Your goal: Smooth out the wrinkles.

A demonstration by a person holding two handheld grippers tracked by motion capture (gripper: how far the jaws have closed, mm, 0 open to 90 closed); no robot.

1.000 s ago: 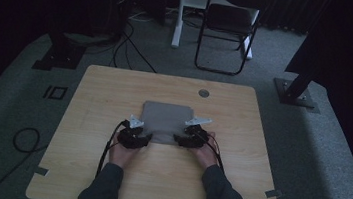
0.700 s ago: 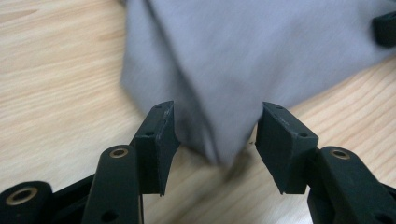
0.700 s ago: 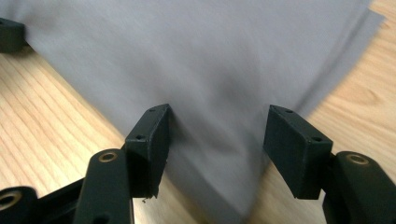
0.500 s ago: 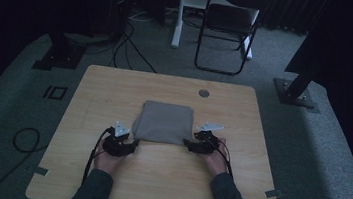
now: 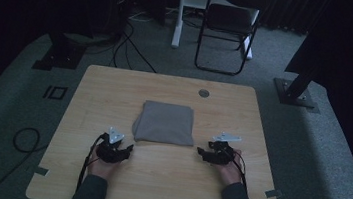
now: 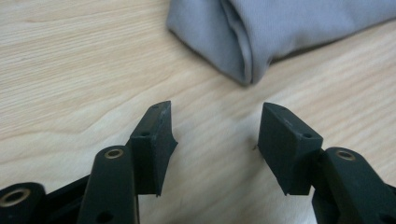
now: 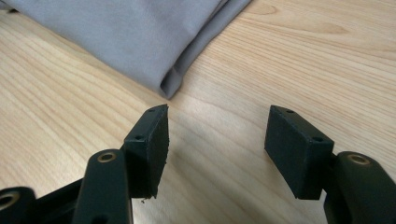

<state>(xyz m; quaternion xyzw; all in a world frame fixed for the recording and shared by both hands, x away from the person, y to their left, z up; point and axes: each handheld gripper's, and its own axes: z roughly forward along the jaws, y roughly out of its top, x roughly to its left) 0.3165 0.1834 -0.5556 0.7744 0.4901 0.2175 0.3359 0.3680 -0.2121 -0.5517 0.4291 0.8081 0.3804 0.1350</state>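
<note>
Nearest the camera in the high view, two dark-sleeved forearms come in from the bottom edge, cut off at the elbows. The left hand holds the left gripper (image 5: 127, 150) on the pale wooden table (image 5: 164, 188), and the right hand holds the right gripper (image 5: 200, 153); each carries a grey three-cornered plate, and a black cable trails off the left one toward the table's near edge. The room is dim, so the jaws are hard to make out from above.

The gripper views settle it. The left gripper's (image 6: 215, 122) jaws stand wide apart with bare wood between them, and they have just been opening. The right gripper's (image 7: 217, 126) jaws are apart too, nothing between them.

Beyond both sits the folded grey cloth (image 5: 165, 123), a squarish stack in the middle of the table, touched by neither gripper. The left gripper view shows one folded corner (image 6: 243, 42) just ahead of the jaws, the rest running out of frame; the right gripper view shows another corner (image 7: 140, 42) likewise cut off at the top.

Compared with a second ago, both hands have drawn back from the cloth's near corners toward the person and outward, and the cloth lies alone.

Farther off are a round grommet (image 5: 204, 93) near the table's far edge and, on the carpet, a black folding chair (image 5: 227, 30).
</note>
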